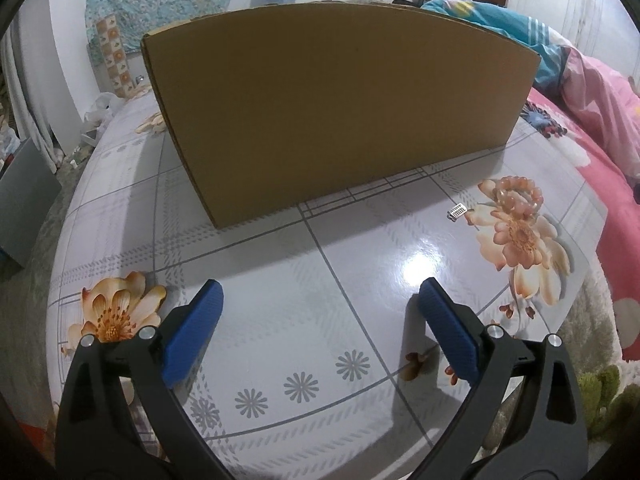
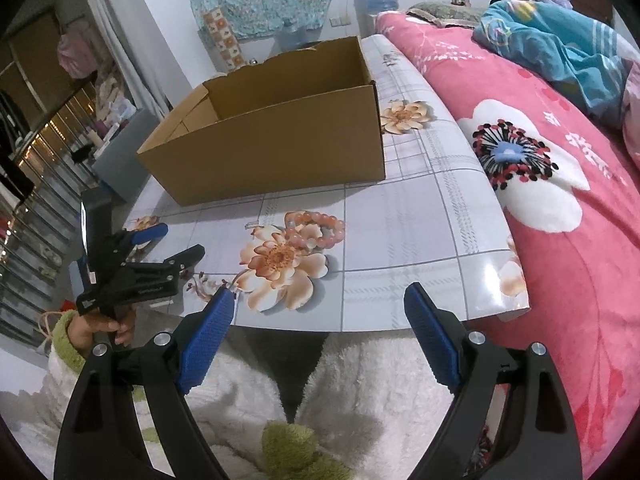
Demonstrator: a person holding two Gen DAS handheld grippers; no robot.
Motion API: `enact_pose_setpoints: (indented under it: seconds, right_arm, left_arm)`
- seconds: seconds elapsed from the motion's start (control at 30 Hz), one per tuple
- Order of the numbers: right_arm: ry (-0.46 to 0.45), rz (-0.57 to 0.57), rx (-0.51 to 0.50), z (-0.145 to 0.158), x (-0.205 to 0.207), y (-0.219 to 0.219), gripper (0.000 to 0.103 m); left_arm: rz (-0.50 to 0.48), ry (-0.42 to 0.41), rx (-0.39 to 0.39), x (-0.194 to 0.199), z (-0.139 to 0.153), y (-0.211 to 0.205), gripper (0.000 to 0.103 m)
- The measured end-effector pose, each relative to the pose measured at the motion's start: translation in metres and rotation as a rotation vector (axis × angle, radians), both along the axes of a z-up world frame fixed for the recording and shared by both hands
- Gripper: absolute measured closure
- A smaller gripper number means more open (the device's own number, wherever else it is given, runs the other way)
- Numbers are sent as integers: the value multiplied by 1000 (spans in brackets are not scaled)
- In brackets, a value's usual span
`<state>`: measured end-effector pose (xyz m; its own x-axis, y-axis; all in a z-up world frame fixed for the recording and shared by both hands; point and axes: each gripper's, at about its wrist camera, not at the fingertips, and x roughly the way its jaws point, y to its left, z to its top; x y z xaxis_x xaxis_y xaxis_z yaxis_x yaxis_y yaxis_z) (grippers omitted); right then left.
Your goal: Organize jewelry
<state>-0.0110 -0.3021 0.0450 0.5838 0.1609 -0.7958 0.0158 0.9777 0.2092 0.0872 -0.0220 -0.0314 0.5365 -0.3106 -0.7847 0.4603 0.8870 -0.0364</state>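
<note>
Cardboard box [image 2: 272, 128] interior shows only from the right gripper [image 2: 320, 320]; both grippers' fingers open.

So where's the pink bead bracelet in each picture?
Left wrist view: the pink bead bracelet lies at the right, on the table past the box's right corner.
Right wrist view: the bracelet lies near the middle, in front of the box.
Shared landmark: the cardboard box.
</note>
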Motion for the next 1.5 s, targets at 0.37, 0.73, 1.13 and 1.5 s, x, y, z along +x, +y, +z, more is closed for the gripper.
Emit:
enact_pose_setpoints:
  seconds: [0.37, 0.73, 1.13, 1.5]
  right_arm:
    - [-3, -13, 7, -1, 1, -15, 18]
    - [12, 14, -29, -9, 16, -5, 19]
    - [77, -26, -85, -63, 45, -6, 18]
    - [27, 31, -321, -88, 58, 20, 7]
  left_arm:
    - [1, -21, -23, -1, 0, 4, 8]
    - [-71, -9, 27, -19, -16, -15, 8]
    - [22, -21, 21, -21, -16, -20, 8]
    - [127, -44, 18, -26, -17, -27, 7]
